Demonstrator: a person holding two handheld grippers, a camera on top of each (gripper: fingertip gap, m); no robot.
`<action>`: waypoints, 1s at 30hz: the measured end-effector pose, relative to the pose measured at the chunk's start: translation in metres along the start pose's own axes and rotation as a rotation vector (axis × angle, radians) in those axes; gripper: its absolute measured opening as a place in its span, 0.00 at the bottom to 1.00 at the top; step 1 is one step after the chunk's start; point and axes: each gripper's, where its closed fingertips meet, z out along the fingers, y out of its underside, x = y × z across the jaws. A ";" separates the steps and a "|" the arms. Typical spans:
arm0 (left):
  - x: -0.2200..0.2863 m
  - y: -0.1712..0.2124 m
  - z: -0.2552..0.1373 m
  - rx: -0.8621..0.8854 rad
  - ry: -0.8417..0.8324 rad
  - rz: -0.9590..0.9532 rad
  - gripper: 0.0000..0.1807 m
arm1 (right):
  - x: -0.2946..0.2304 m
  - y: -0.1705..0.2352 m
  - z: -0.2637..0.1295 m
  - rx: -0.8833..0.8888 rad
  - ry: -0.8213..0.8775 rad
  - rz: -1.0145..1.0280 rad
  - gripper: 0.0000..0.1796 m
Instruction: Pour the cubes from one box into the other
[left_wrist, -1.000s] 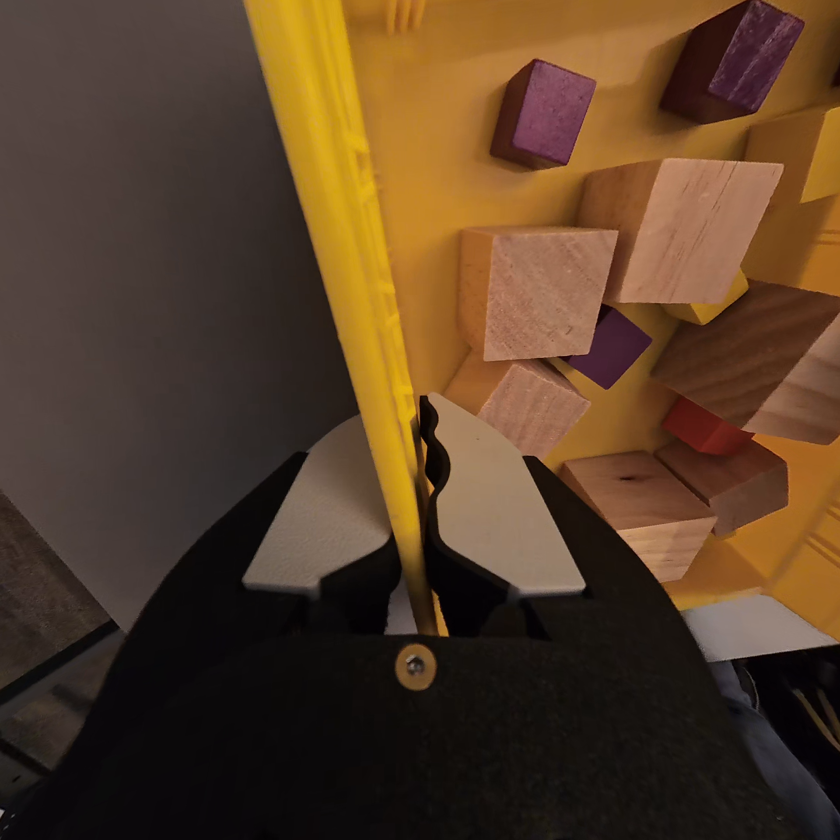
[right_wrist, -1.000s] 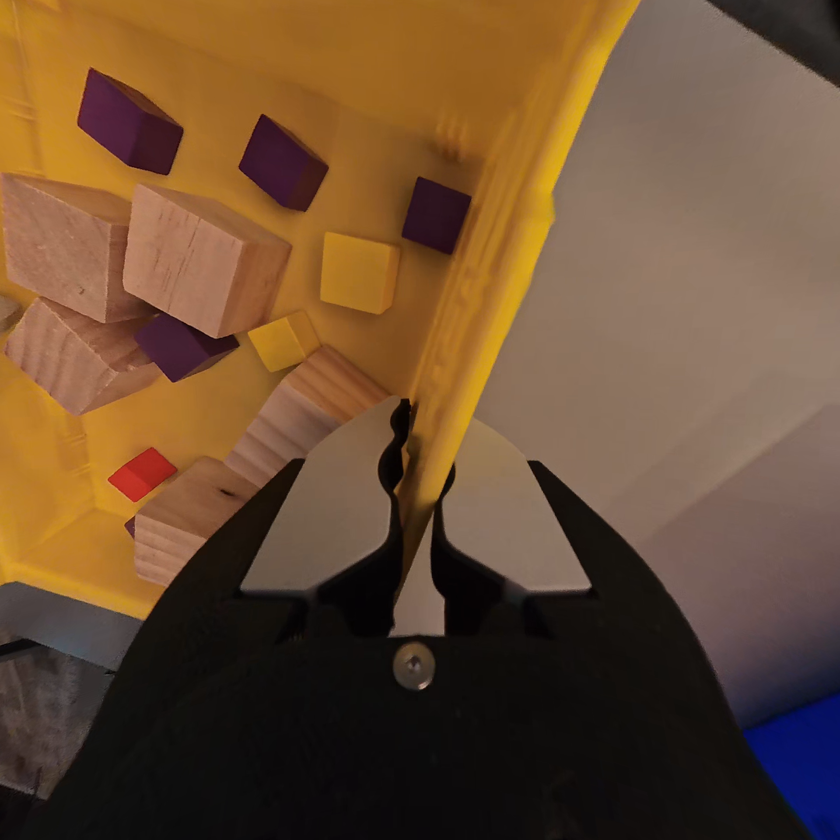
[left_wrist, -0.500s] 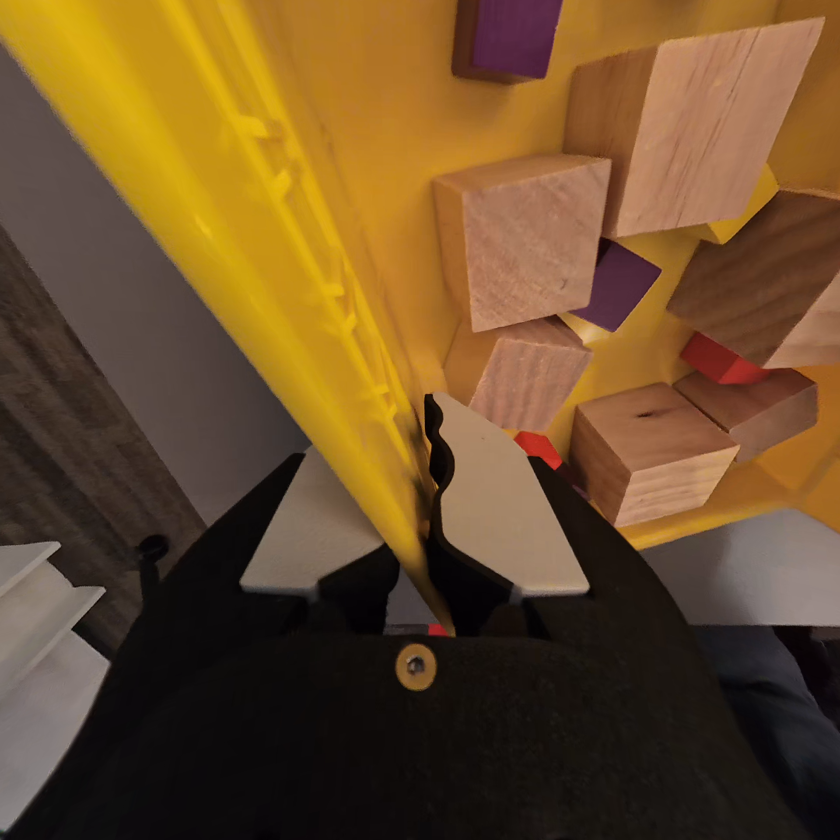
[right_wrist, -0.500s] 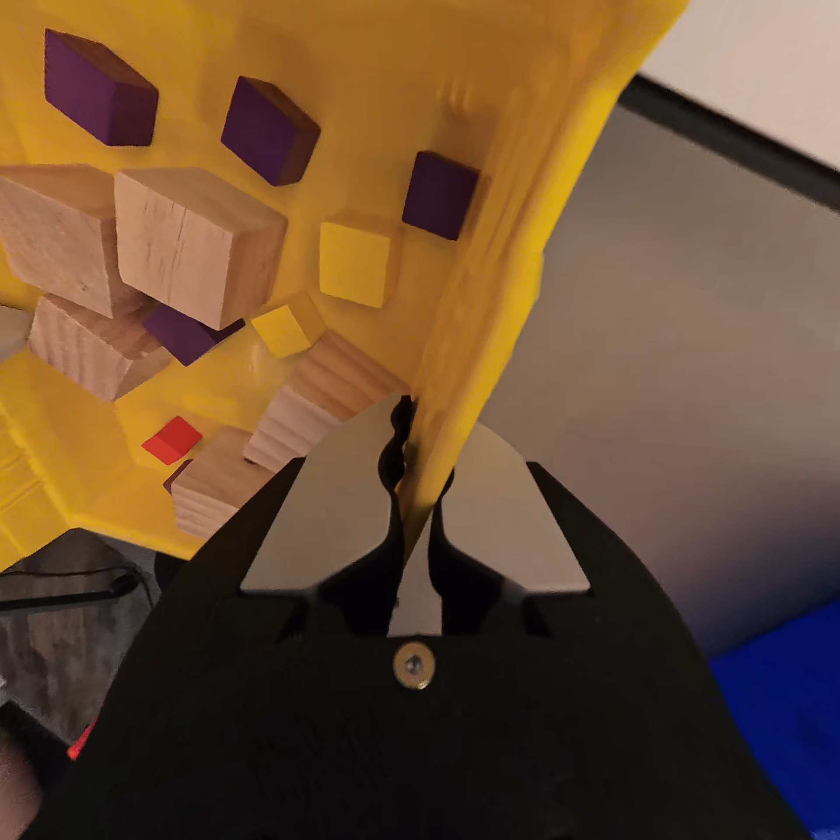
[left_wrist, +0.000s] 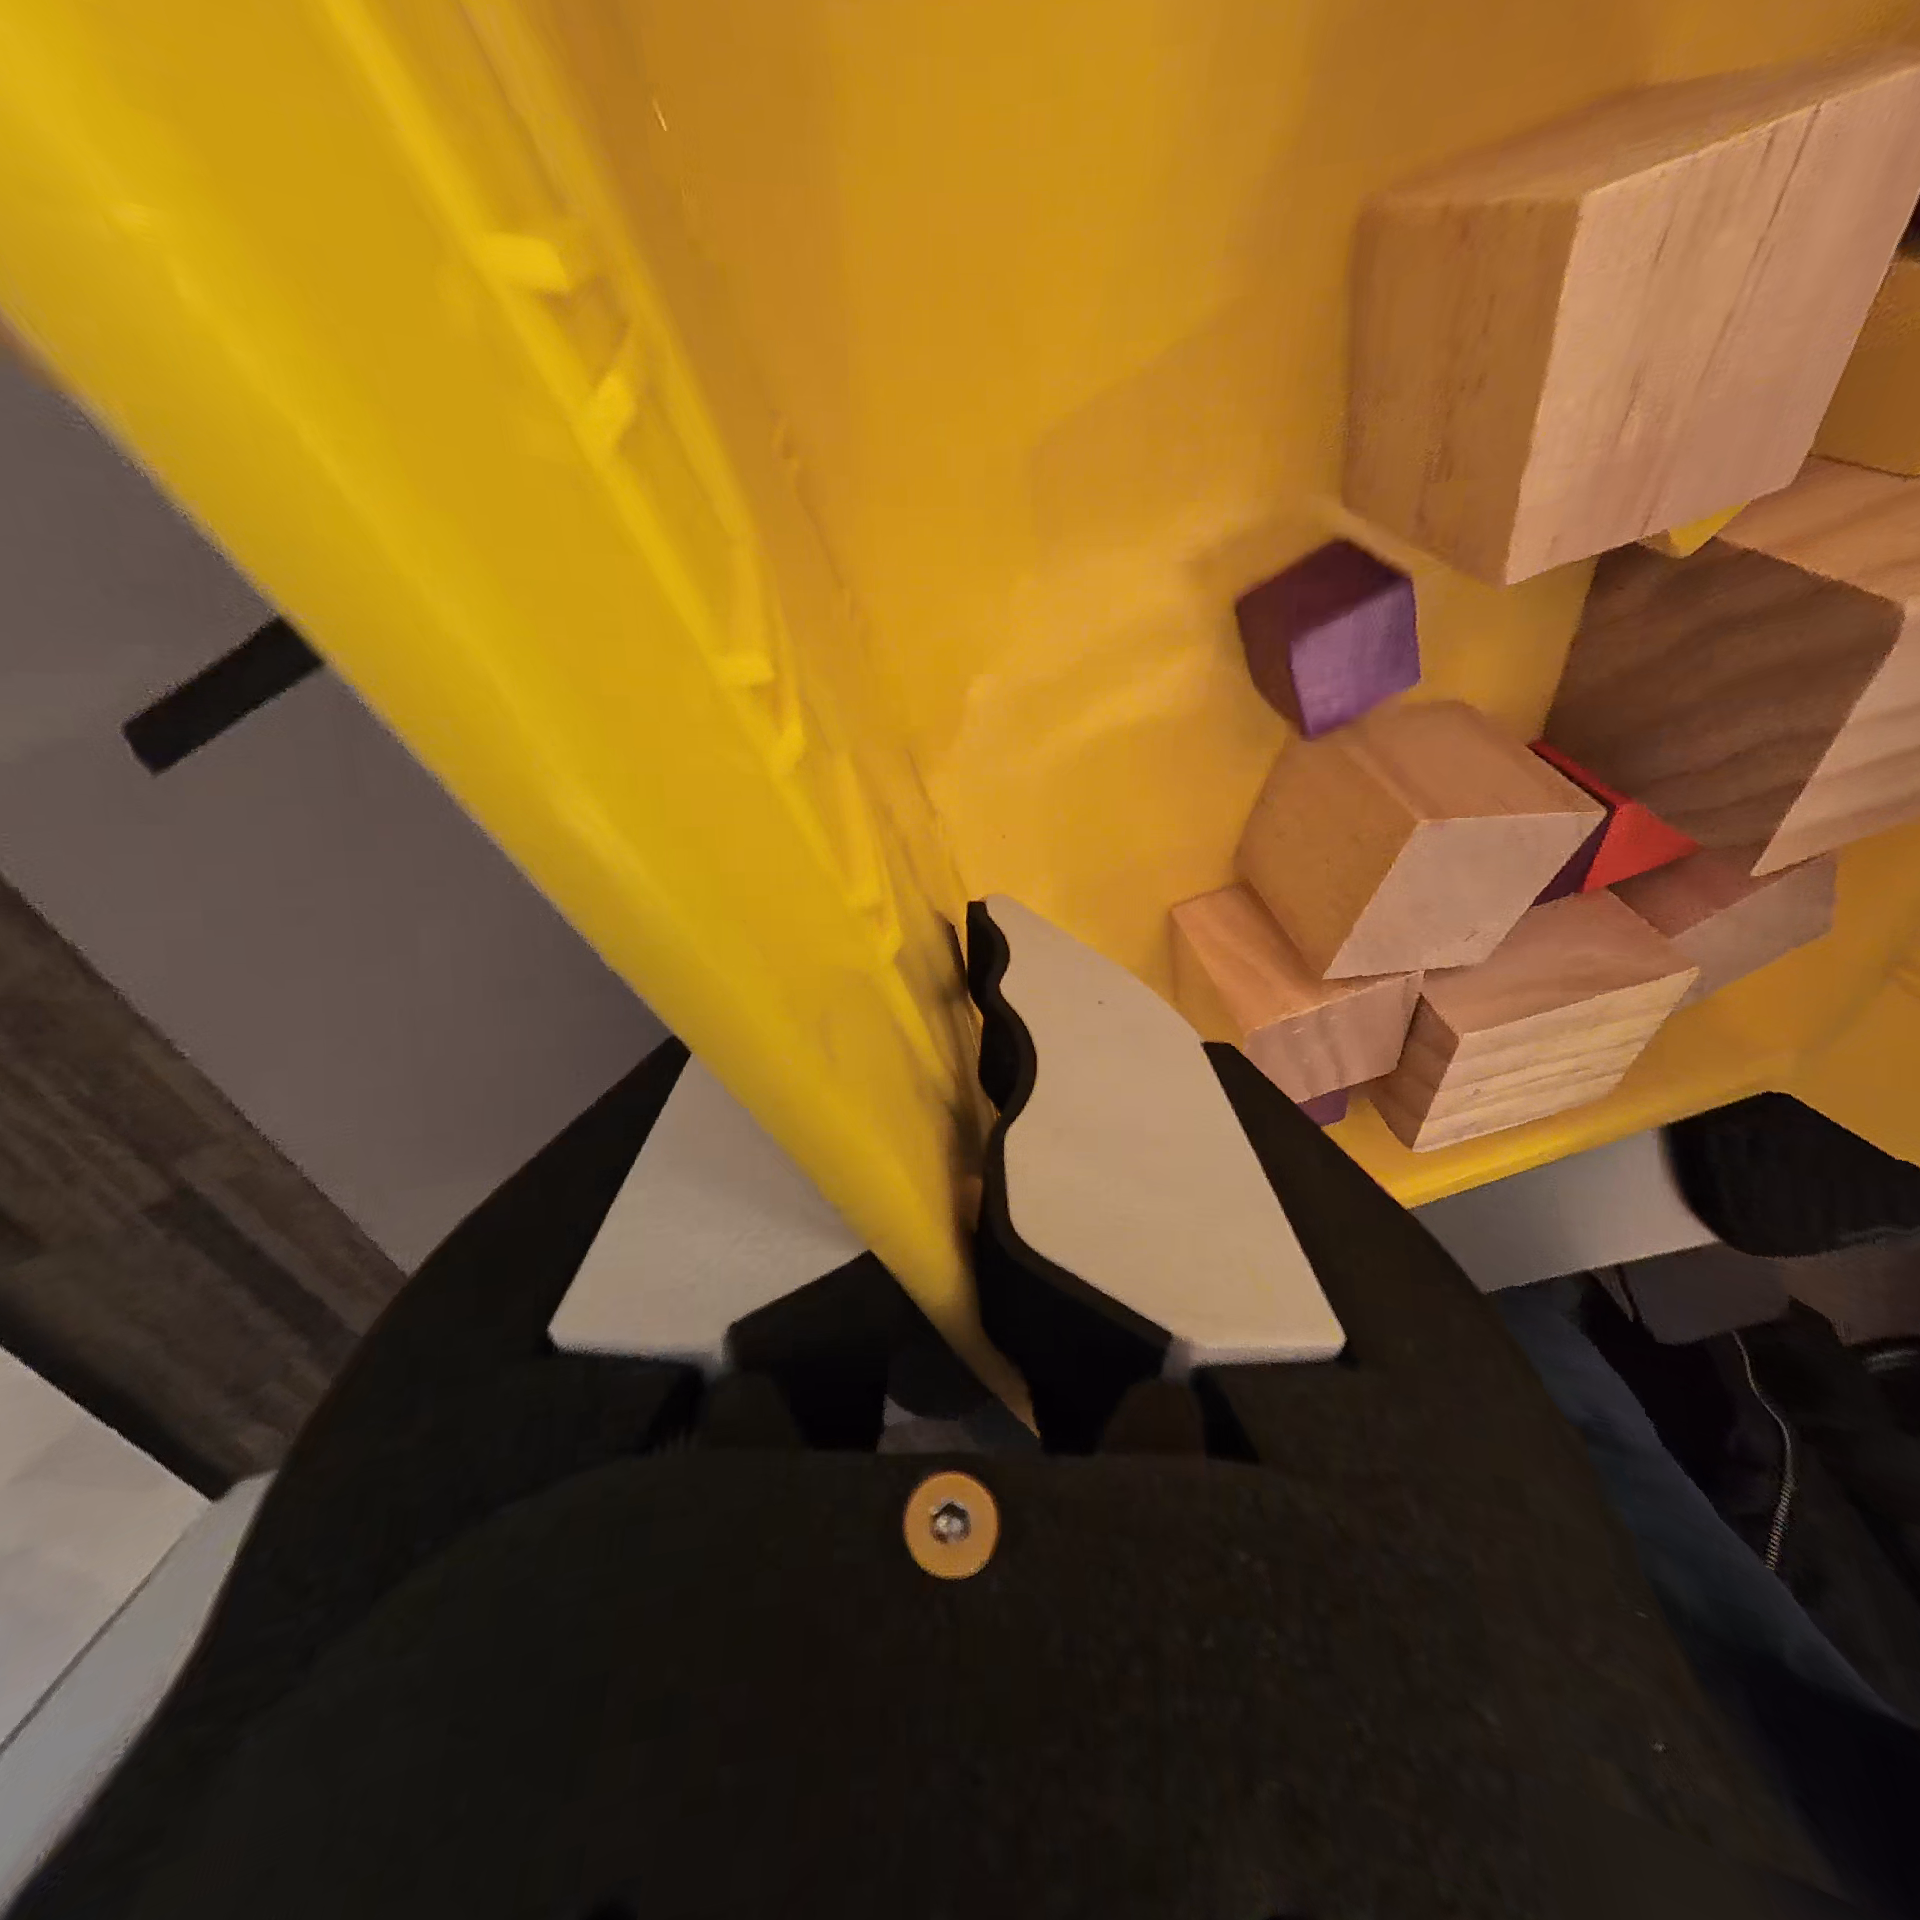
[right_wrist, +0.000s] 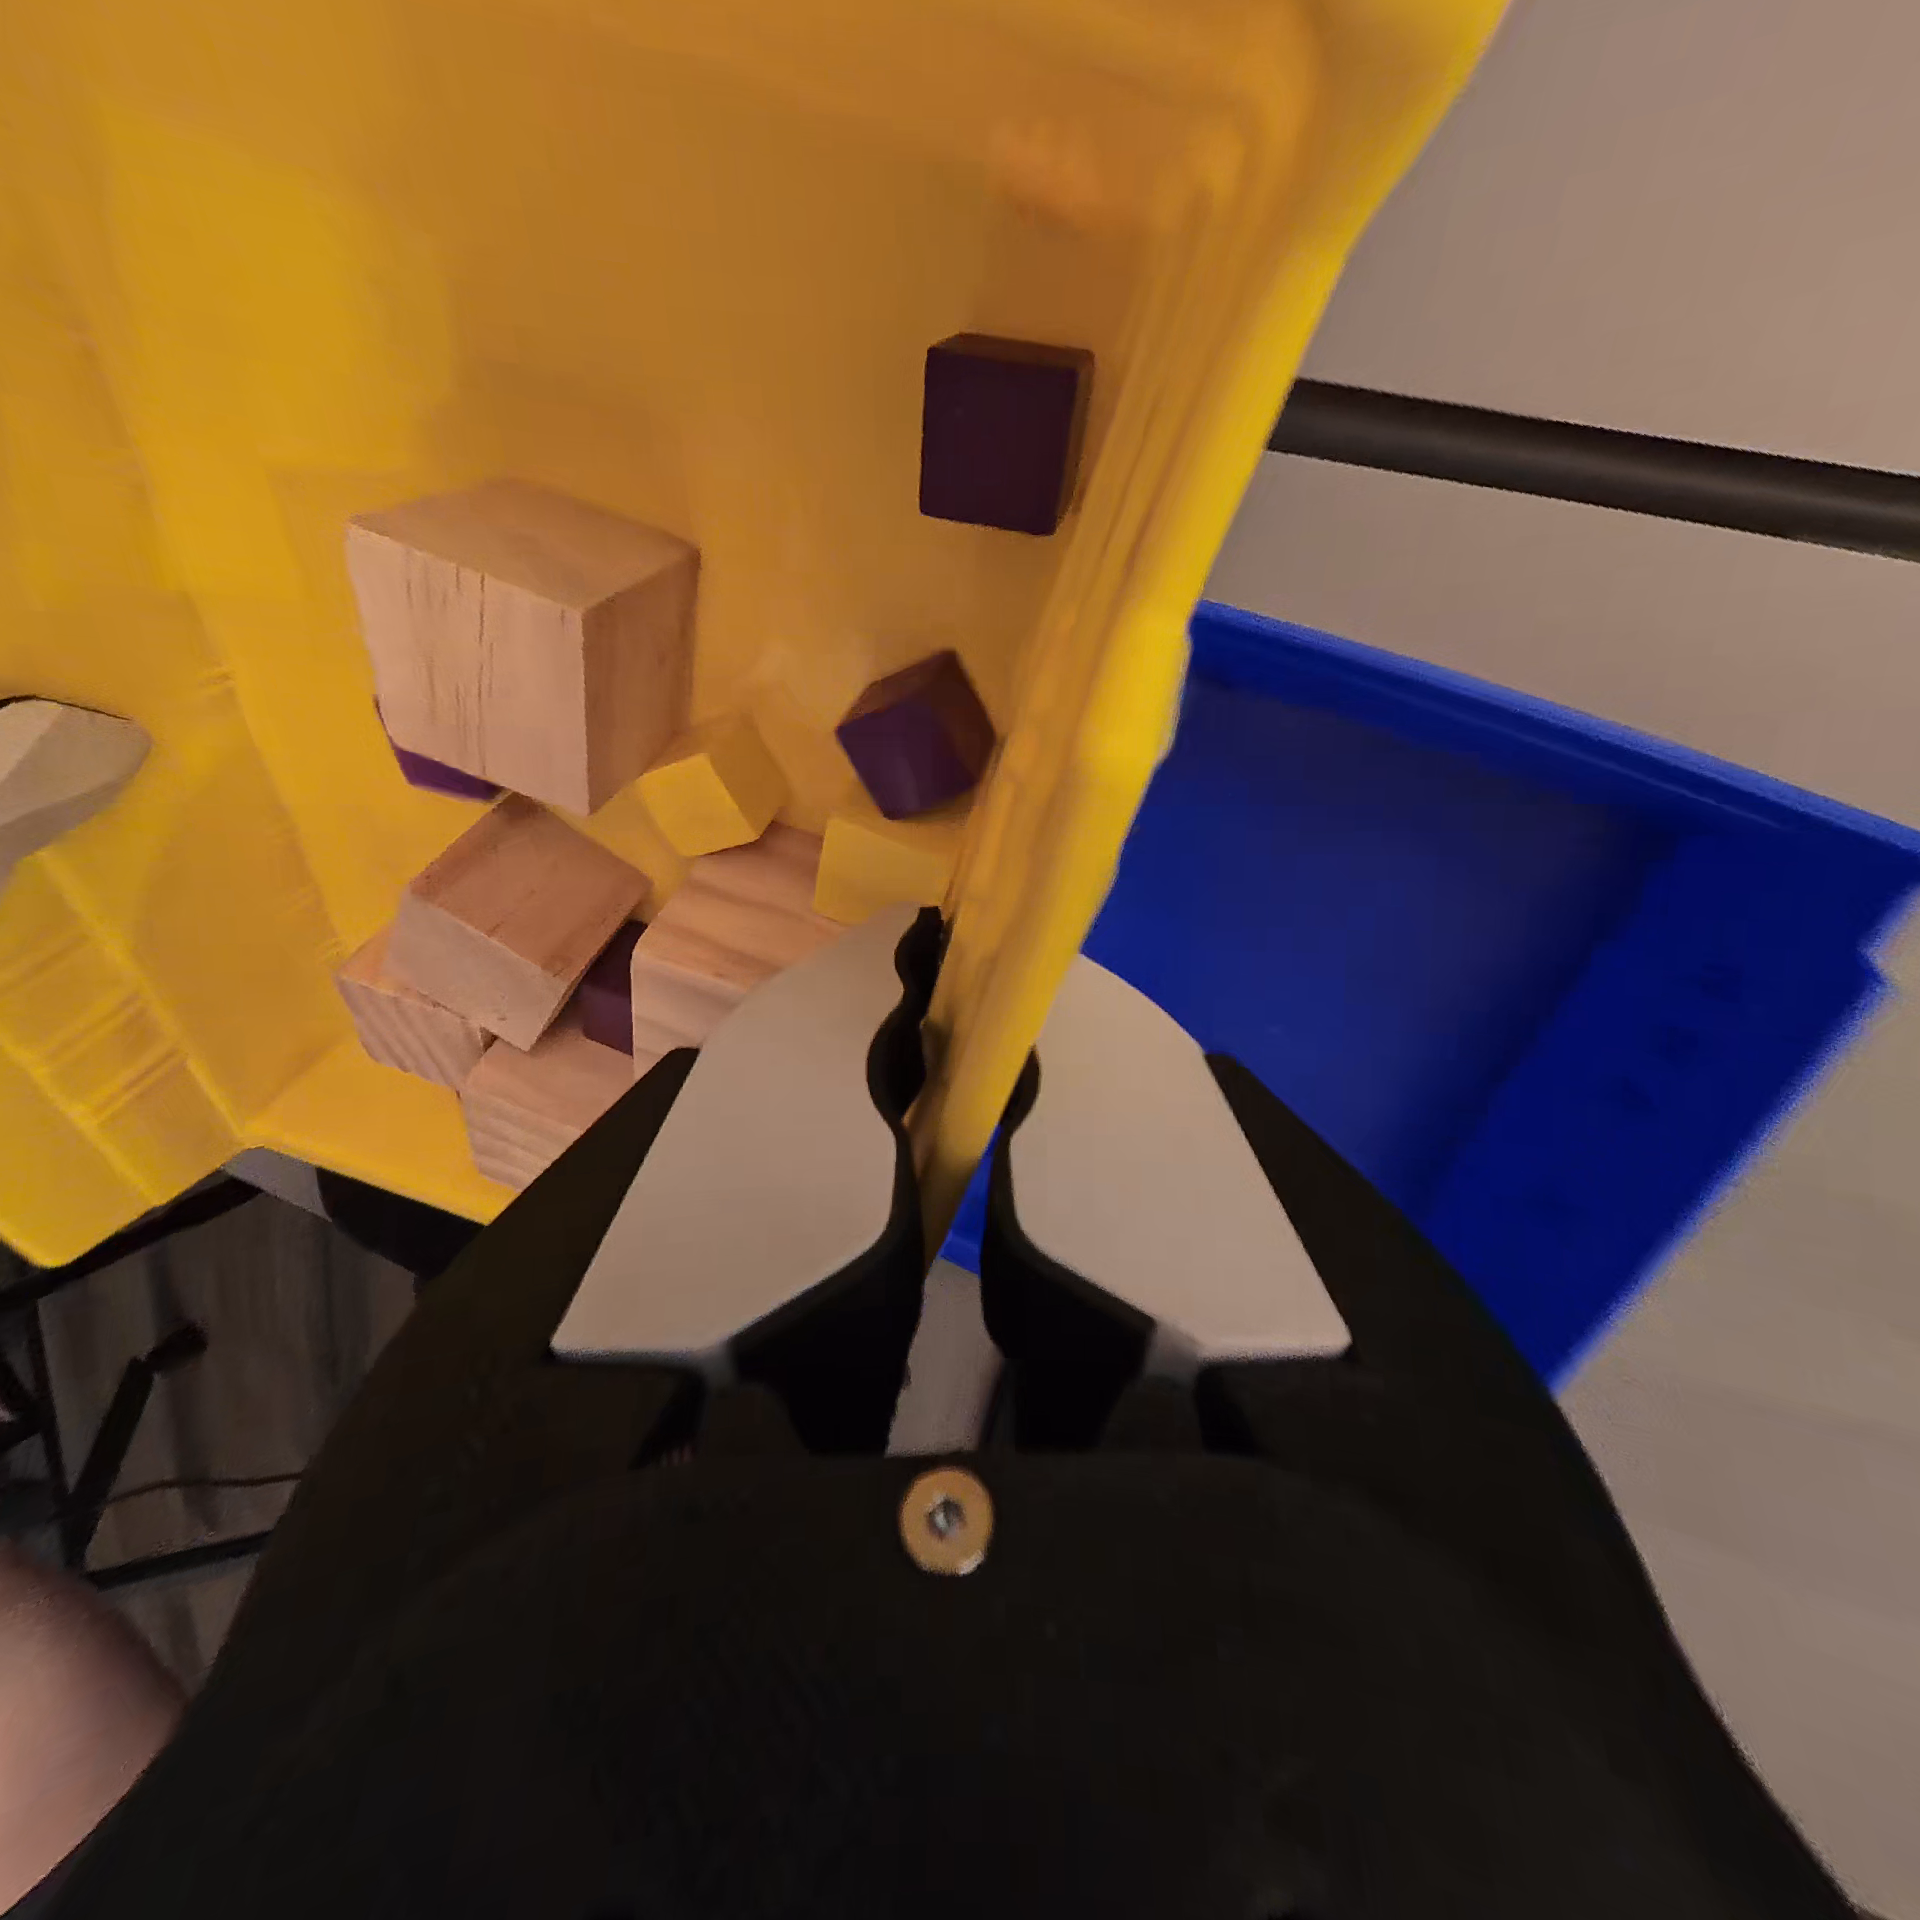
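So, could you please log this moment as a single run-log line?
left gripper: shut on yellow box wall | right gripper: shut on opposite wall | cubes: inside, piled at near end | blue box: empty, beside

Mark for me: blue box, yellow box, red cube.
blue box (right_wrist: 1403, 935), right wrist view, on its inner floor.
yellow box (left_wrist: 987, 364), left wrist view, on its bare inner floor.
red cube (left_wrist: 1631, 836), left wrist view, on its lit red face, wedged between wooden cubes.
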 end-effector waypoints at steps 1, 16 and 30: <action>0.013 -0.010 -0.004 0.010 0.003 0.023 0.03 | 0.014 0.003 -0.010 0.012 0.007 0.010 0.03; 0.147 -0.117 -0.029 0.316 -0.254 0.337 0.03 | 0.164 0.041 -0.059 0.498 0.002 0.185 0.03; 0.204 -0.144 -0.016 0.535 -0.280 0.467 0.04 | 0.219 0.069 -0.073 0.774 0.158 0.229 0.03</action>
